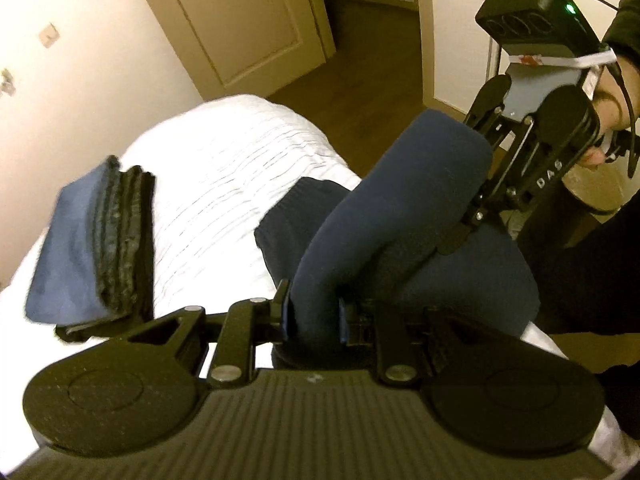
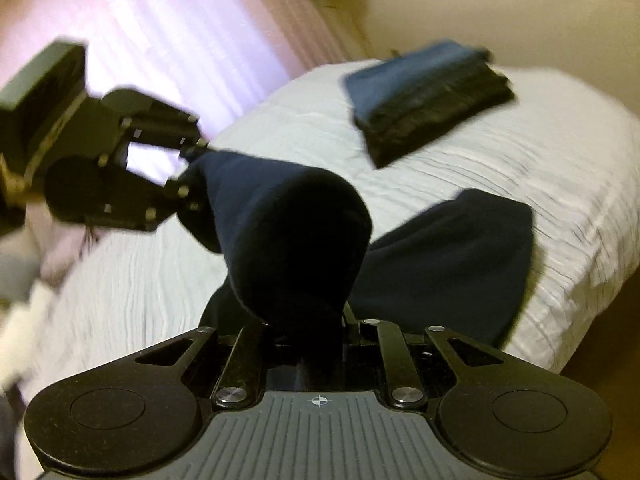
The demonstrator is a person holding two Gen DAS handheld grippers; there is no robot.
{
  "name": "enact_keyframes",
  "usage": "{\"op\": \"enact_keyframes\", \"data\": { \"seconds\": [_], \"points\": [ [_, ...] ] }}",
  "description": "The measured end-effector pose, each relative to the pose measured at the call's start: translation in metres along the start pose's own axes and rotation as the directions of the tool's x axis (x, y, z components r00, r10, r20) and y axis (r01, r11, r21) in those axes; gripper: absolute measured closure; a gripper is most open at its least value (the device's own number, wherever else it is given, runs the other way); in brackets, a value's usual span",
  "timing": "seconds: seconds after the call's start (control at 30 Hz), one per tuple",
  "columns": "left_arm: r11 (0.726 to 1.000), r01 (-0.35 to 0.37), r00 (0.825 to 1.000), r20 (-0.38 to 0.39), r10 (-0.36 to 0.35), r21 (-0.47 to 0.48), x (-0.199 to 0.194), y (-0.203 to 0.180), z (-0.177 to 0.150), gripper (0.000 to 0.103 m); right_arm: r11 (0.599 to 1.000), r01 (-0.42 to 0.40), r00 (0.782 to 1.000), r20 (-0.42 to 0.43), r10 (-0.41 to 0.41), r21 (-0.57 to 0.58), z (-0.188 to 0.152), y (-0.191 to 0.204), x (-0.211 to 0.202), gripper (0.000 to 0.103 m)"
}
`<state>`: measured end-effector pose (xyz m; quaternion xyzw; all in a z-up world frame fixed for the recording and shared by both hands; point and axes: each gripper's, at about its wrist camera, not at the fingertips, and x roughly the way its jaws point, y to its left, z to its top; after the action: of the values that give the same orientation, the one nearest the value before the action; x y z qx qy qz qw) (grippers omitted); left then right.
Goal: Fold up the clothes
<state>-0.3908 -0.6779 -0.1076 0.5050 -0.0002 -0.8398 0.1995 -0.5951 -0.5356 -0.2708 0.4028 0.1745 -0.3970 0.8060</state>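
Navy garment (image 1: 400, 216) is off the bed (image 1: 224, 184) at one edge, so going camera by camera.

Left wrist view: the left gripper (image 1: 314, 314) has its fingers clamped narrow on a thick bunched edge of the navy cloth, right in front of the lens. From there the raised fold runs up and to the right to the right gripper (image 1: 466, 226), which is pinched on the other end, with the person's hand (image 1: 604, 108) behind it. So the lifted edge is the long axis, strung gripper to gripper, and the rest of the garment trails down onto the white bedspread. A folded stack (image 1: 100, 240) of blue and dark pieces sits well apart on the left of the bed.

Right wrist view: same story mirrored. The right gripper (image 2: 316, 320) is closed on the cloth, though the fabric hides the tips, so I'm judging that by the narrow linkage. The roll runs up-left to the left gripper (image 2: 192, 172). The lower part of the garment (image 2: 460, 256) lies near the bed's edge, and the stack (image 2: 428, 100) is further back. Pretty blurry frame.

What could go wrong, I reckon: the bunched grip is fat, so a layer could slip out of one side and the fold lands crooked. Also that trailing part is close to the edge and might slide off the bed.
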Motion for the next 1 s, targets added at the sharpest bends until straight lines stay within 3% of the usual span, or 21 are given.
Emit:
{"op": "enact_keyframes", "data": {
  "seconds": [0.2,0.33,0.4,0.47,0.53,0.63,0.7,0.73,0.77,0.8,0.87,1.0],
  "points": [
    [0.994,0.095,0.991,-0.085,-0.100,-0.060,0.092,0.060,0.038,0.082,0.971,-0.019,0.997,-0.072,0.037,0.240,0.034,-0.102,0.028,0.086],
    [0.981,0.121,0.982,-0.126,-0.140,-0.149,0.140,0.093,0.047,0.066,0.923,-0.019,0.991,-0.118,0.069,0.383,0.036,-0.154,0.046,0.085],
    [0.968,0.102,0.983,-0.129,-0.135,-0.230,0.149,0.104,0.041,0.064,0.908,0.010,0.992,-0.119,0.043,0.419,0.038,-0.166,0.047,0.052],
    [0.943,0.113,0.983,-0.105,-0.152,-0.312,0.146,0.111,0.034,0.064,0.897,0.016,0.998,-0.067,0.016,0.442,0.035,-0.168,0.030,0.042],
    [0.912,0.129,0.985,-0.059,-0.164,-0.390,0.135,0.116,0.027,0.067,0.888,0.000,1.000,-0.023,0.012,0.460,0.039,-0.172,0.019,0.042],
    [0.819,0.153,0.985,0.018,-0.172,-0.553,0.124,0.130,0.012,0.068,0.890,-0.010,1.000,0.023,0.000,0.455,0.052,-0.176,0.014,0.042],
    [0.759,0.145,0.986,0.029,-0.164,-0.634,0.130,0.139,0.005,0.069,0.887,0.004,0.999,0.038,-0.025,0.462,0.061,-0.181,0.022,0.043],
    [0.743,0.129,0.988,0.019,-0.155,-0.657,0.137,0.143,0.004,0.071,0.883,0.013,0.998,0.041,-0.037,0.469,0.065,-0.183,0.027,0.045],
    [0.736,0.105,0.990,-0.002,-0.143,-0.669,0.147,0.146,0.003,0.071,0.874,0.031,0.998,0.029,-0.052,0.485,0.068,-0.189,0.033,0.062],
    [0.730,0.090,0.990,-0.019,-0.139,-0.677,0.156,0.150,0.002,0.071,0.868,0.050,0.998,0.012,-0.065,0.494,0.071,-0.193,0.040,0.065],
    [0.725,0.053,0.989,-0.062,-0.132,-0.687,0.177,0.153,0.004,0.071,0.868,0.082,0.996,-0.018,-0.085,0.490,0.073,-0.201,0.051,0.066],
    [0.745,0.018,0.986,-0.114,-0.125,-0.666,0.192,0.150,0.009,0.069,0.864,0.119,0.993,-0.067,-0.099,0.489,0.077,-0.214,0.069,0.065]
  ]
}}
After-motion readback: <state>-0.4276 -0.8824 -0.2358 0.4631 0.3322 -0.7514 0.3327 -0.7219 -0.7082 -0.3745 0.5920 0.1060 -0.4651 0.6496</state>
